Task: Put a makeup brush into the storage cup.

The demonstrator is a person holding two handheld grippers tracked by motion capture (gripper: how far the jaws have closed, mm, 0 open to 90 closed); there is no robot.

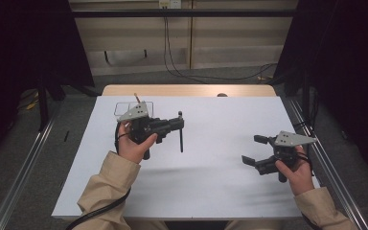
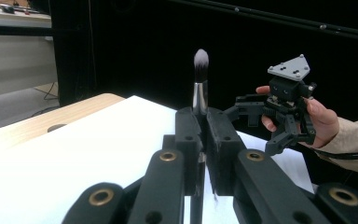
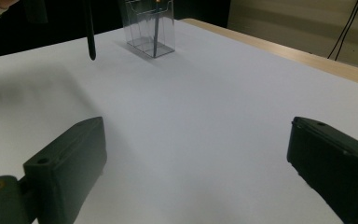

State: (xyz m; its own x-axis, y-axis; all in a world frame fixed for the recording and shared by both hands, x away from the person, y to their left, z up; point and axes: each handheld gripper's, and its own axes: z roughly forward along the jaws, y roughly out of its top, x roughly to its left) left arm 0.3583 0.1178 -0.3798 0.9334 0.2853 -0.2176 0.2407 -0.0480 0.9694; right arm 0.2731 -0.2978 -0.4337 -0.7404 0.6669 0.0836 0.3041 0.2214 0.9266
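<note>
At the near edge of the white table [image 1: 211,191], my right gripper [image 1: 258,149] waits with its jaws spread wide and nothing between them, while my left gripper [image 1: 176,125] is clamped tight on a makeup brush [image 2: 199,79], held upright above the table with bristles up and handle hanging. Beyond it stands the clear holder [image 3: 150,29]. To seat the brush well, I judge it should stay vertical, centre over the holder's mouth and come straight down before my jaws loosen.

Overhead forward-down view, two close jaw-level views (shared white table [image 1: 211,182])
</note>
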